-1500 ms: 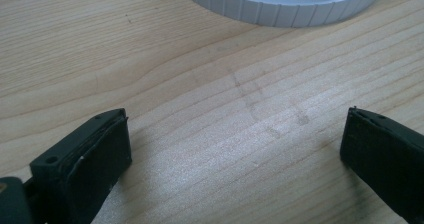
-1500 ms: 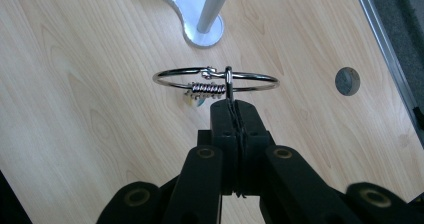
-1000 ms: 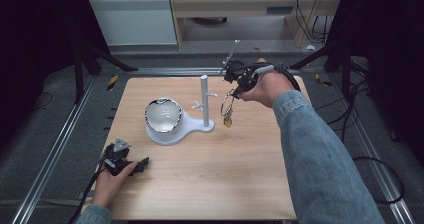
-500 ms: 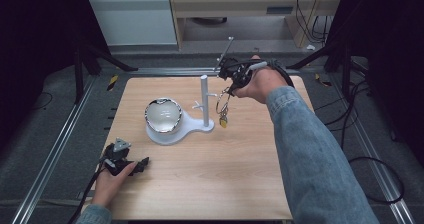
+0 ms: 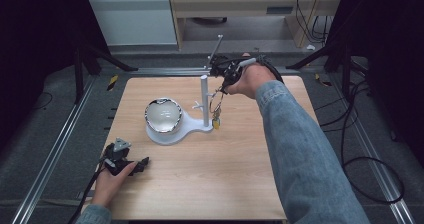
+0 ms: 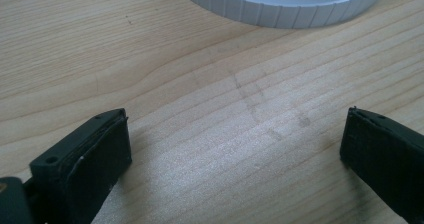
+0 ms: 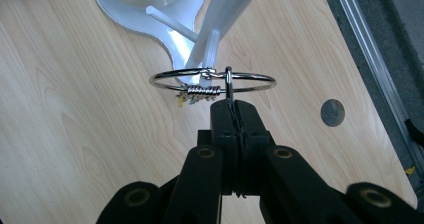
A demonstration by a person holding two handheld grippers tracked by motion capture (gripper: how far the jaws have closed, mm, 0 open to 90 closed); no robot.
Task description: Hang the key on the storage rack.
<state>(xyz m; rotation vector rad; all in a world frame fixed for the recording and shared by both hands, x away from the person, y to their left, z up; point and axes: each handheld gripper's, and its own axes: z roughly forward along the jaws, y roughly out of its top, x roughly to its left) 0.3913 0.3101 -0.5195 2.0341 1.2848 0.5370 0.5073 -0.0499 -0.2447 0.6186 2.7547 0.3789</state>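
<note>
Right gripper [image 7: 234,106], clenched on the wire ring [image 7: 212,80] at frame centre, holds it against the white stand's post [image 7: 220,19]. Misjudged, the ring (charm dangling) could miss the peg [image 7: 170,25] or tip the stand over.

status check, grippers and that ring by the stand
Right gripper shut on the metal ring, beside the white stand. Left gripper open, resting on the table. Stand's side peg close to ring.

A person wears a blue denim sleeve [image 5: 295,149] on the right arm. Each black hand-held gripper has matte jaws, round pivot screws and a trailing black cable [image 5: 85,196].
</note>
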